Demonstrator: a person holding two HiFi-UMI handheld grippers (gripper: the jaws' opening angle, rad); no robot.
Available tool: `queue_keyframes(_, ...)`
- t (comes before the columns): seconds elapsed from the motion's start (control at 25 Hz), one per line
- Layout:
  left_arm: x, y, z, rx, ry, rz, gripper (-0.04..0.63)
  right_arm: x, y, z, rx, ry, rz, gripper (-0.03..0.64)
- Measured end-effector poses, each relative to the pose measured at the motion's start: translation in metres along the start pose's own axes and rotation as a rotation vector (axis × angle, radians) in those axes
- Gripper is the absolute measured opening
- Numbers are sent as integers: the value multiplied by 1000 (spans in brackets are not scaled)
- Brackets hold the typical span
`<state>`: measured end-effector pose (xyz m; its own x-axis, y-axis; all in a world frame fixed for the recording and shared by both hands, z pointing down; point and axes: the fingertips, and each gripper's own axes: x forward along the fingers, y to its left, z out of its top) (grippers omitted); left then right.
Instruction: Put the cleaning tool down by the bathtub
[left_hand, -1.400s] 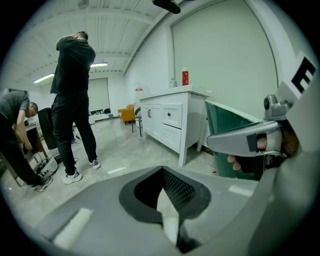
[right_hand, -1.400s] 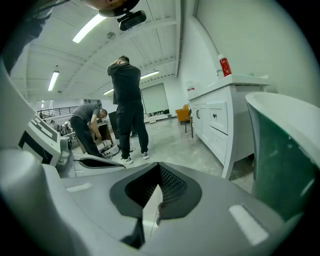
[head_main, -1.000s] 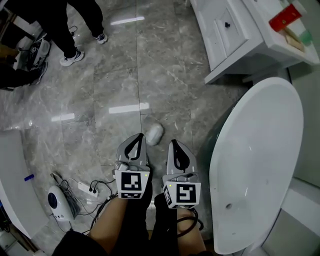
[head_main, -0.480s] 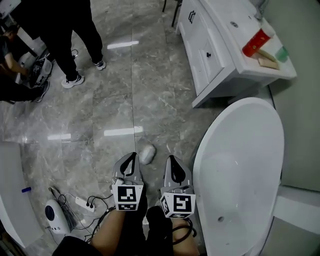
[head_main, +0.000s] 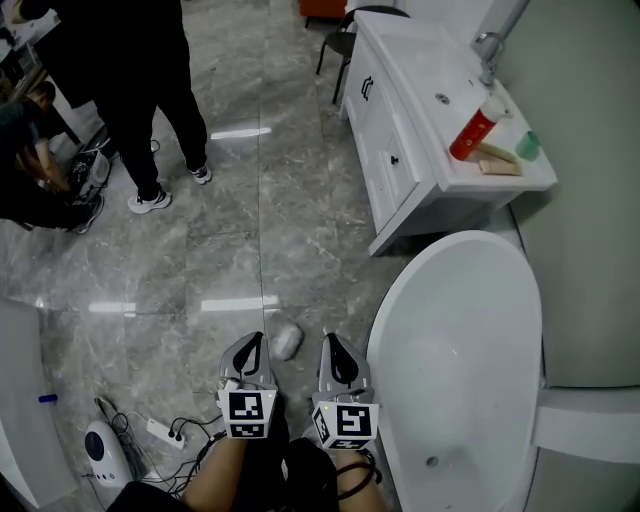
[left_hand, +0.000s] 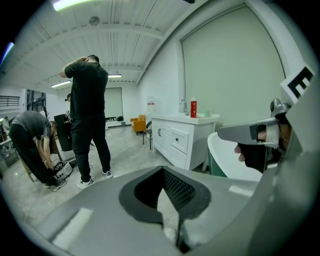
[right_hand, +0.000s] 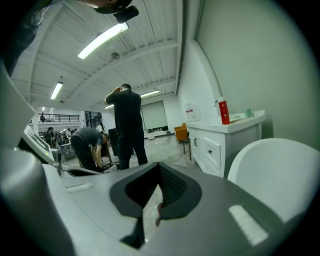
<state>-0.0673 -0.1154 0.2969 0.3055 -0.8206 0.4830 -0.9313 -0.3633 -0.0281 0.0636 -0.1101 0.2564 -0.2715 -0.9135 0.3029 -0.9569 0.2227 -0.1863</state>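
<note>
Lying on the marble floor (head_main: 240, 250) at lower centre of the head view, the pale cleaning tool (head_main: 287, 341) sits near the bathtub (head_main: 385, 310), apparently already set down. The left gripper (head_main: 250, 345) and right gripper (head_main: 333, 347) flank it, jaws closed and empty. Pulling clear looks next.

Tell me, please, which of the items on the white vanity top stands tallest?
The red bottle with the white cap. It stands upright and rises well above the other two, the small green cup and the flat tan piece lying next to it.
</note>
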Motion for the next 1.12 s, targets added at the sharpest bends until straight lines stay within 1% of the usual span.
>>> queue_keyframes(0.12, -13, -4, 8, 1, -7, -8, 2, -12, 0, 10, 2, -12, -6, 12)
queue_keyframes(0.36, -38, -7, 27, 39, -41, -32, 2, -38, 3, 33, 4, -51, -30, 12)
queue_keyframes(0.52, -59, -4, 42, 40, -80, -29, 2, -57, 10, 51, -25, -76, -23, 12)
queue_keyframes(0.84, -97, -12, 70, 66, -147, -43, 2, -87, 24, 77, -51, -117, 6, 12)
queue_keyframes(0.92, -107, -12, 75, 62, -165, -37, 2, -95, 30, 80, -52, -127, 15, 12)
queue_keyframes(1.04, -125, -9, 83, 35, -200, -19, 2, -108, 39, 85, -53, -138, 29, 11)
queue_keyframes(1.12, -134, -9, 87, 34, -211, -12, 2, -116, 45, 89, -53, -145, 41, 12)
